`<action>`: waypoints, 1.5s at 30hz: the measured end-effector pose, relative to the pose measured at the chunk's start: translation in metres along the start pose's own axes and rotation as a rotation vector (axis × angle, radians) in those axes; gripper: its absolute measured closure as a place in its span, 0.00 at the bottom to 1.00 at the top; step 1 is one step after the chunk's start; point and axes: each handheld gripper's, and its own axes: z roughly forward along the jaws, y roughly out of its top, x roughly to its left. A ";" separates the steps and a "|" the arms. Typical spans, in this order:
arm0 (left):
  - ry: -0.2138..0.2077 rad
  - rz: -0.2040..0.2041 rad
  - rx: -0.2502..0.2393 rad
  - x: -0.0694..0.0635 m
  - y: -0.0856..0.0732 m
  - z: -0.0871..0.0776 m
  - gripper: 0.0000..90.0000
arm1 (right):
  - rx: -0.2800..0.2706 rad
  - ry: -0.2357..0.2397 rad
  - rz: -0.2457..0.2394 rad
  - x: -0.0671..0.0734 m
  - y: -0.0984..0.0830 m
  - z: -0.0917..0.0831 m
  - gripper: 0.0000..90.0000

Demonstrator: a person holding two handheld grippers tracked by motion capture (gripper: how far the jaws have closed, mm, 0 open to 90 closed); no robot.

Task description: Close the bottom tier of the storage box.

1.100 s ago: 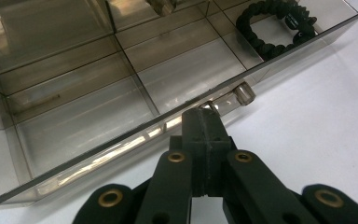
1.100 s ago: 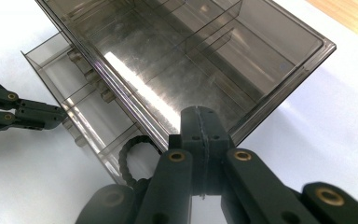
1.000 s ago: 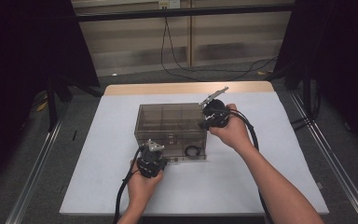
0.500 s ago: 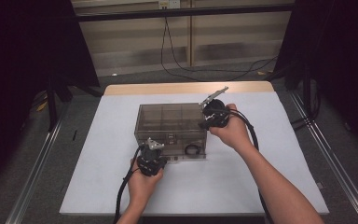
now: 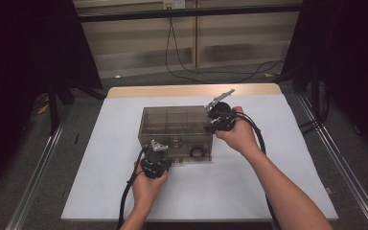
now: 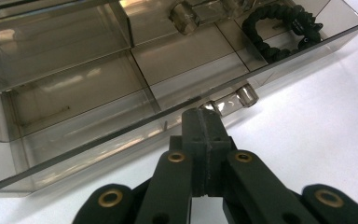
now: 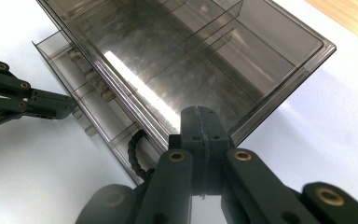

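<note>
1. Here, a smoky clear box [image 5: 175, 125] with inner dividers sits mid-surface [image 5: 278, 191]; its drawer [image 6: 121, 119] is slid partly out at the front.
2. The left tool [image 6: 200, 122] has its jaws pressed together, holding nothing, tips just at the drawer's front wall beside a clear knob [image 6: 247, 94].
3. The right tool [image 7: 201, 122] is likewise closed and empty, at the box's right top edge.
4. A black coiled band [image 6: 279, 32] lies in the drawer's end compartment.
5. No readable writing or brand shows on anything.
</note>
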 end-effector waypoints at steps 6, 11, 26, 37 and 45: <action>0.004 -0.001 0.000 0.000 0.002 0.002 1.00 | 0.000 0.000 0.001 0.000 0.000 0.000 1.00; 0.012 0.003 0.001 0.000 0.004 0.002 1.00 | 0.001 -0.001 0.001 0.000 0.000 0.000 1.00; 0.024 -0.005 0.000 0.000 0.008 0.004 1.00 | 0.004 -0.002 0.002 0.000 0.000 0.000 1.00; 0.028 -0.008 -0.002 0.000 0.009 0.005 1.00 | 0.004 -0.003 0.001 0.001 0.000 0.000 1.00; 0.033 -0.010 -0.004 0.001 0.010 0.006 1.00 | 0.003 -0.002 0.000 0.000 0.000 0.000 1.00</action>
